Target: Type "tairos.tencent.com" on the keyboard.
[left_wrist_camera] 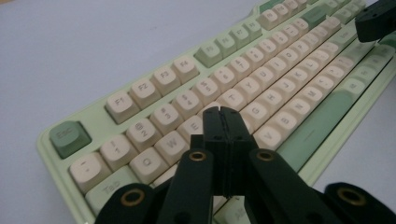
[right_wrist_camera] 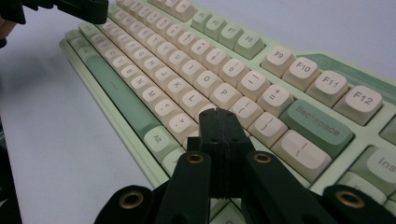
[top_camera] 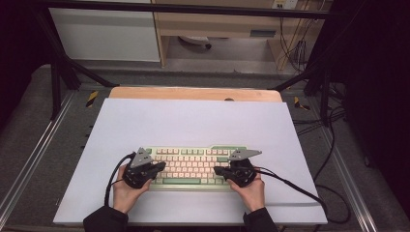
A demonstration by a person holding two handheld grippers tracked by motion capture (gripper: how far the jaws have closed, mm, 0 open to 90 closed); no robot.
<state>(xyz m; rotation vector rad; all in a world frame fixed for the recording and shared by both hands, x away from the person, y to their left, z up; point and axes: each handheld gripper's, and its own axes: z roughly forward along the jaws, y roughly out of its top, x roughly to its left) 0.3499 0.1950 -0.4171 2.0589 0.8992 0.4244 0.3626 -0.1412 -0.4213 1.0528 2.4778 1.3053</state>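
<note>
Keyboard [top_camera: 191,166] – your left gripper [left_wrist_camera: 223,114] and right gripper [right_wrist_camera: 219,116], jaws pressed together, nothing held; joined tips poised over keys, likely for single-key pressing

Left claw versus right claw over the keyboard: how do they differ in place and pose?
The left claw sits over the keyboard's left end, its tip above the keys beside W; the right claw sits over the right end, near P and L. The left claw points rightward in the high view, the right claw leftward. Both are shut with nothing between the jaws.
</note>
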